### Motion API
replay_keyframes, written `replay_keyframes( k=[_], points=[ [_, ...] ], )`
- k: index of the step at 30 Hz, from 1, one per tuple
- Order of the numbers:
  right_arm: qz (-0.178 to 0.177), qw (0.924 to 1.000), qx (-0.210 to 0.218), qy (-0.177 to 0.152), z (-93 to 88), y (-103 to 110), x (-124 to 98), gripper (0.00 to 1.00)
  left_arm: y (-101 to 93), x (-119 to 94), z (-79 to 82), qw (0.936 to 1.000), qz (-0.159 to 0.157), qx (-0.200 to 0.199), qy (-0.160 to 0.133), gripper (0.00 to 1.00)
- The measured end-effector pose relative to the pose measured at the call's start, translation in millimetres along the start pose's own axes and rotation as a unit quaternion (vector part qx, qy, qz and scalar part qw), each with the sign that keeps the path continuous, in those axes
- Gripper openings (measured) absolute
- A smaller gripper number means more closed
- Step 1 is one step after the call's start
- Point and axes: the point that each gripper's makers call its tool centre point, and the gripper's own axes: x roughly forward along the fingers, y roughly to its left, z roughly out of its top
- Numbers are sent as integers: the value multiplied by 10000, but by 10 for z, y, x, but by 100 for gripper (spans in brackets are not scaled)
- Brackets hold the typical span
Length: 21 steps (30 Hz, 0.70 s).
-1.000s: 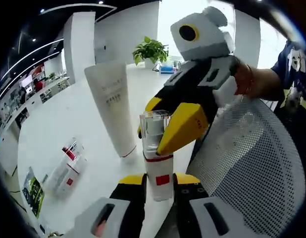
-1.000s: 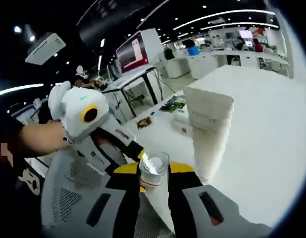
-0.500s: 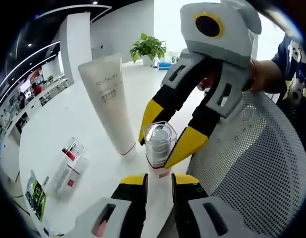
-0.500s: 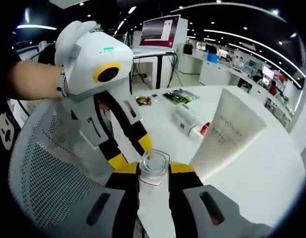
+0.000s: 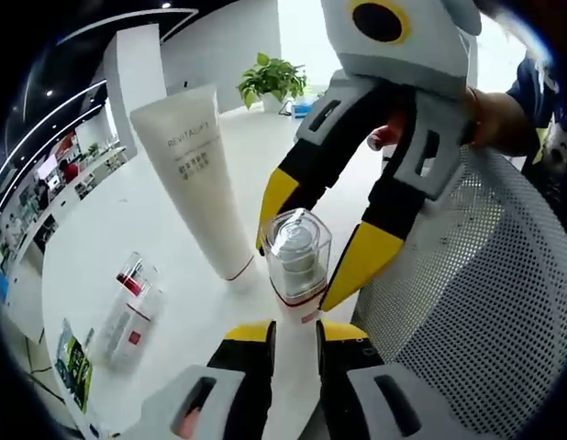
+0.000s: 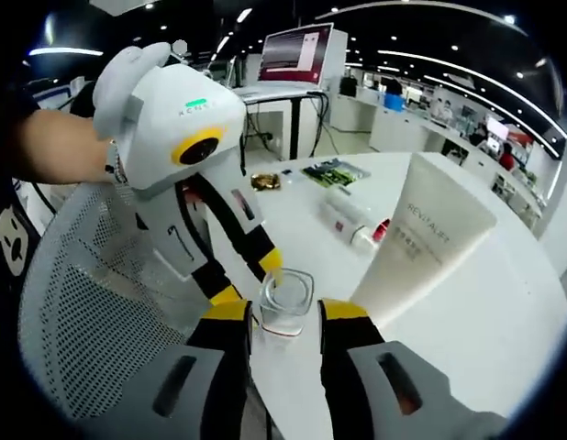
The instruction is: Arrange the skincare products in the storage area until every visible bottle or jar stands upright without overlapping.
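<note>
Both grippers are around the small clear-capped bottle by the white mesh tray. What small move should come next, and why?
Probably lift the right gripper clear. Its jaws stand open around the clear square cap of the small white bottle with red band, while the left gripper holds its base upright. Two similar bottles still lie flat beside the upright white tube.

The white desk (image 5: pixel 146 211) carries a cream tube (image 5: pixel 199 183) standing on its cap, two small bottles (image 5: pixel 126 307) lying flat side by side (red-trimmed), a potted plant (image 5: pixel 272 84) at the far edge, and a green leaflet (image 6: pixel 333 172).
</note>
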Motion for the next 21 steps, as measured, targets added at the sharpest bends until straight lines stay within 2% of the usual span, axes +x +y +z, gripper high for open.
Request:
replay_keyframes(
  k=[6, 10, 17, 21],
  points=[
    [-59, 9982, 267, 529, -238, -73, 22, 29, 56, 54, 0, 9998, 178, -8, 70, 18],
    [-155, 9955, 446, 823, -375, -127, 11, 26, 47, 110, -29, 9996, 159, -91, 202, 18],
    [-120, 9929, 901, 766, -386, -195, -11, 14, 105, 161, 61, 9985, 310, -417, 160, 18],
    [-95, 9920, 1040, 714, -383, -208, -23, 12, 184, 166, 115, 9968, 481, -626, 141, 18]
  ],
)
